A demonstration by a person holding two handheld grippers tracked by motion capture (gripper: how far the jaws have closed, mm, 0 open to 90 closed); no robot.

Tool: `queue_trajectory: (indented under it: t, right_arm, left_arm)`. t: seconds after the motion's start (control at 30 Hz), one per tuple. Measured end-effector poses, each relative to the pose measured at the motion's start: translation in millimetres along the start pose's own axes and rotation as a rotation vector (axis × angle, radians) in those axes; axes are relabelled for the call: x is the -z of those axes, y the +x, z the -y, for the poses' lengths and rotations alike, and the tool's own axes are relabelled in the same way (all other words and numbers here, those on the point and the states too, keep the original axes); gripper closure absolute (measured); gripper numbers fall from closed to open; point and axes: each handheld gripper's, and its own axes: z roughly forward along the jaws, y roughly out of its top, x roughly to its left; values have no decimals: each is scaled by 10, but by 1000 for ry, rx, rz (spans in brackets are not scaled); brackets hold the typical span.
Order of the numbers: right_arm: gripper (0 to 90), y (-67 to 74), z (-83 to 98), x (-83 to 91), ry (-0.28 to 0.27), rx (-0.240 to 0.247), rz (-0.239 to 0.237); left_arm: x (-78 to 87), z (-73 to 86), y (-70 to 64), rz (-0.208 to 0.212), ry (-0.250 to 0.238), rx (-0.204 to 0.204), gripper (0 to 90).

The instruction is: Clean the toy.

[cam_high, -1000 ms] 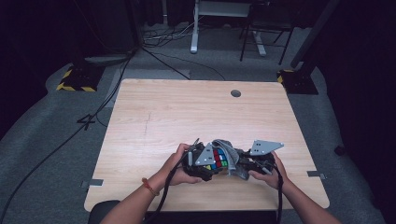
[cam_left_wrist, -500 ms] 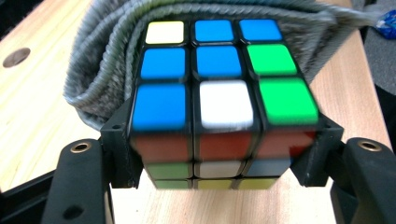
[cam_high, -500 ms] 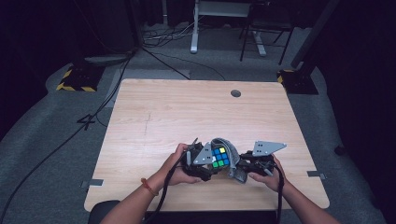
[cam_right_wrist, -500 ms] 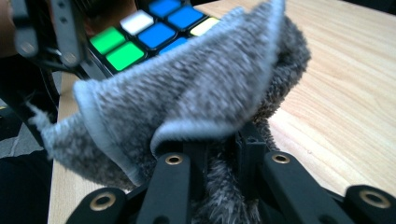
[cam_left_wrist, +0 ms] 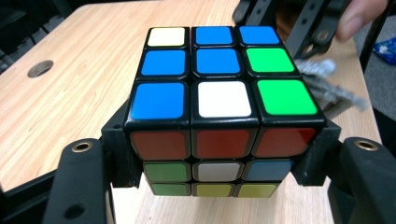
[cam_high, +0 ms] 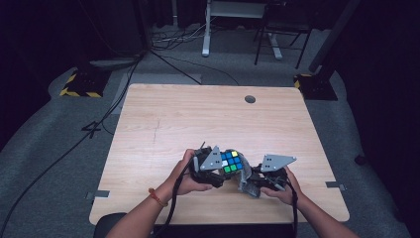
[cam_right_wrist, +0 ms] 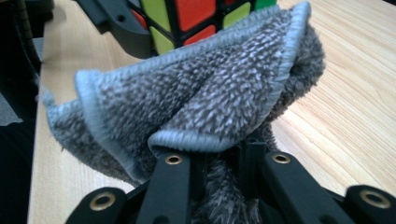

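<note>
Clamped between the jaws of the left gripper [cam_high: 214,168] is a puzzle cube [cam_left_wrist: 219,93], held above the wooden table [cam_high: 198,124] in the lower middle of the high view, its blue, white and green face turned up. Bunched in the closed jaws of the right gripper [cam_right_wrist: 219,163] is a grey cloth [cam_right_wrist: 196,102], which is pressed against the cube's underside at lower right. A round cable hole [cam_high: 250,99] is seen at the table's far edge, well apart. Cables [cam_high: 168,44] are seen trailing over the floor beyond.
</note>
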Motion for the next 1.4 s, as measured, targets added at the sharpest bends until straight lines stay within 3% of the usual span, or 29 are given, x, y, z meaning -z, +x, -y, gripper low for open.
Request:
queue_trajectory:
  t: [0.2,0.27,0.37,0.47,0.57,0.73,0.8,0.83,0.9,0.97,1.07,1.17,1.4]
  right_arm:
    - [787,35,-128,202,-111,3,28]
    - [786,28,-145,204,-106,13,56]
    - [787,-32,-116,154,-76,-13,68]
    - [788,-50,-59,72,-24,-25,50]
    - [787,-2,-21,3,17,-8,22]
    - [786,61,-104,91,-25,5,13]
    - [786,59,-140,143,-56,6,21]
    - [786,53,-152,159,-62,10,31]
    - [786,33,-161,170,-72,-2,54]
    - [787,7,-157,160,-64,-14,68]
    - [787,-21,-120,132,-38,-23,67]
    - [787,4,-86,56,6,-8,59]
    - [786,74,-131,55,3,20,45]
  left_arm:
    - [-71,29,-41,33,39,-9,333]
    - [-83,4,-79,44,40,-24,333]
    - [-81,-34,-122,57,22,-28,334]
    - [-55,-63,-106,29,8,-25,334]
    - [-11,-39,-39,19,-4,8,334]
    - [6,33,39,-4,29,23,334]
    - [-20,49,44,25,41,35,334]
    - [-31,44,20,41,47,21,334]
    - [-54,16,-49,75,37,8,333]
    - [-66,-29,-103,64,38,-14,334]
    - [-34,-65,-101,90,-11,2,334]
    - [9,-110,-102,49,-21,-19,333]
    - [31,4,80,-16,25,40,333]
